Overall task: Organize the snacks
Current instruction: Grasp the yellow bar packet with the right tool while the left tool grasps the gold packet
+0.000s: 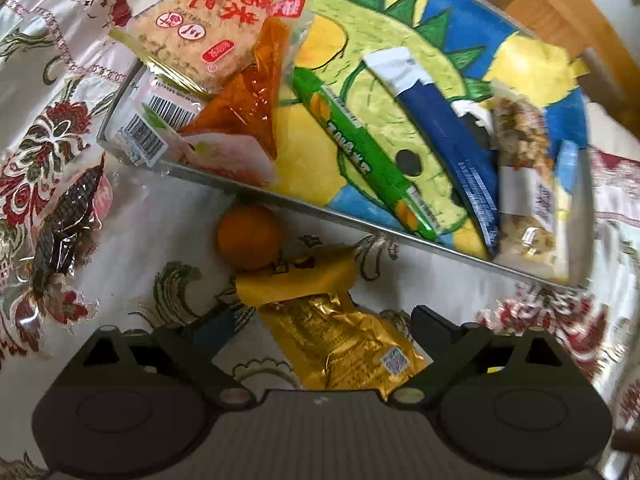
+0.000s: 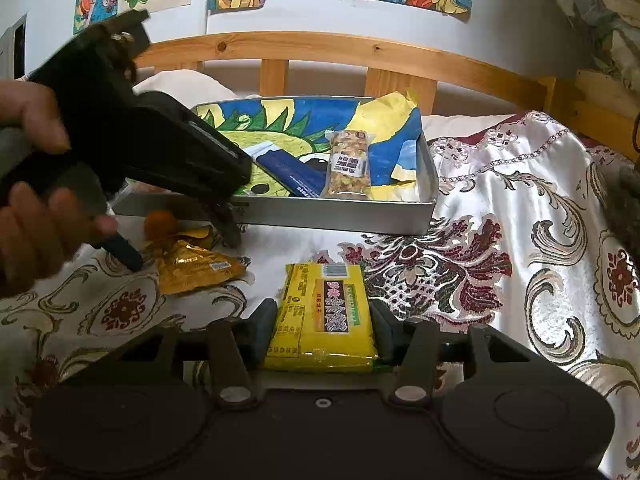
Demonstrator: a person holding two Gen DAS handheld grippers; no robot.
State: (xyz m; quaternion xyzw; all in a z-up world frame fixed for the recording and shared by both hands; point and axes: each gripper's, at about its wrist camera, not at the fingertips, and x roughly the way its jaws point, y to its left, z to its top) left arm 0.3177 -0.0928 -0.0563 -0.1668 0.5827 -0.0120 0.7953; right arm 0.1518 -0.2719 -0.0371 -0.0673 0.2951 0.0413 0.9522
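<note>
My left gripper (image 1: 328, 320) hangs open over a gold foil packet (image 1: 340, 344) that lies between its fingers on the patterned cloth, untouched by the pads. A small orange fruit (image 1: 248, 236) sits just beyond it, against the metal tray (image 1: 280, 196). The tray holds a cracker pack (image 1: 200, 32), a green stick (image 1: 360, 152), a blue bar (image 1: 452, 136) and a nut bar (image 1: 524, 168). In the right wrist view my right gripper (image 2: 322, 320) is shut on a yellow snack packet (image 2: 324, 320) in front of the tray (image 2: 332, 216). The left gripper (image 2: 180, 248) straddles the gold packet (image 2: 196, 268).
A dark wrapped snack (image 1: 68, 216) lies on the cloth left of the tray. A hand (image 2: 32, 120) holds the left gripper. A wooden bed rail (image 2: 320, 48) runs behind the tray, under drawings on the wall. Patterned cloth (image 2: 500, 220) spreads to the right.
</note>
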